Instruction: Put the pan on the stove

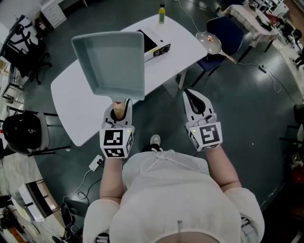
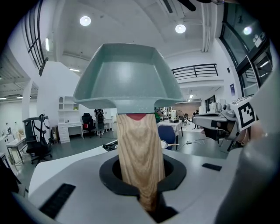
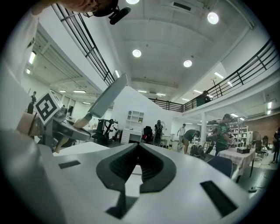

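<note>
A square grey-green pan (image 1: pixel 111 61) with a wooden handle (image 1: pixel 119 110) hangs in the air over the near edge of the white table (image 1: pixel 71 99). My left gripper (image 1: pixel 119 107) is shut on that handle. In the left gripper view the handle (image 2: pixel 138 148) runs up between the jaws to the pan (image 2: pixel 127 78), which tilts upward. The stove (image 1: pixel 156 46), a flat black and white burner, lies on the table behind the pan, partly hidden by it. My right gripper (image 1: pixel 194 95) is shut and empty, level with the left one; its view shows the jaws (image 3: pixel 136 151) meeting and the pan (image 3: pixel 107 98) at left.
A small bottle (image 1: pixel 161 13) stands at the table's far end. A blue chair (image 1: pixel 225 31) at the right holds a round glass lid (image 1: pixel 209 42). Black office chairs (image 1: pixel 21 135) stand to the left, and cables run across the dark floor.
</note>
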A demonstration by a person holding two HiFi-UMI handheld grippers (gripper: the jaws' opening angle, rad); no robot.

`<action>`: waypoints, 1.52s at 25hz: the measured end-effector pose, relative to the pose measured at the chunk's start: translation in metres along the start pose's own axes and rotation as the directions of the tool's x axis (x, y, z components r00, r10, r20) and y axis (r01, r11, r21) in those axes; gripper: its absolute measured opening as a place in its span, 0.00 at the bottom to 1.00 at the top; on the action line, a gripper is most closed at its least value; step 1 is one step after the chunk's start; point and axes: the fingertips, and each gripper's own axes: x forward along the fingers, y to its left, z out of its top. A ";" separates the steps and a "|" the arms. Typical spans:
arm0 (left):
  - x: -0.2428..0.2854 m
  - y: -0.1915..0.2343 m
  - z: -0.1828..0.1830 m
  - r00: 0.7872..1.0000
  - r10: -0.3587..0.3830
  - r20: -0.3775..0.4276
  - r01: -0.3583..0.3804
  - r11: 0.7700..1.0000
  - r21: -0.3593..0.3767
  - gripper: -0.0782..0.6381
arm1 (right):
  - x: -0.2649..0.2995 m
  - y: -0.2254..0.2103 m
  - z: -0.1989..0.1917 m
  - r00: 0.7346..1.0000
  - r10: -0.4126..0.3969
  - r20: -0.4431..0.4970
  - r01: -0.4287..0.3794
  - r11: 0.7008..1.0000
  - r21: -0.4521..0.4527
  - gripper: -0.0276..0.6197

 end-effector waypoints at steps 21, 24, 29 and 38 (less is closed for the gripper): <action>0.168 0.103 0.010 0.986 0.131 -0.104 -0.140 0.986 -0.087 0.19 | 0.227 -0.074 -0.018 0.988 0.150 0.040 -0.150 0.989 -0.005 0.05; 0.193 0.098 0.011 0.976 0.183 -0.119 -0.195 0.976 -0.099 0.19 | 0.252 -0.090 -0.021 0.972 0.229 0.060 -0.228 0.973 -0.024 0.05; 0.233 0.088 0.018 0.951 0.266 -0.154 -0.287 0.948 -0.135 0.19 | 0.295 -0.121 -0.022 0.934 0.353 0.051 -0.352 0.936 -0.029 0.05; 0.294 0.078 0.003 0.886 0.378 -0.269 -0.435 0.878 -0.198 0.19 | 0.362 -0.165 -0.042 0.861 0.504 0.062 -0.504 0.864 -0.023 0.05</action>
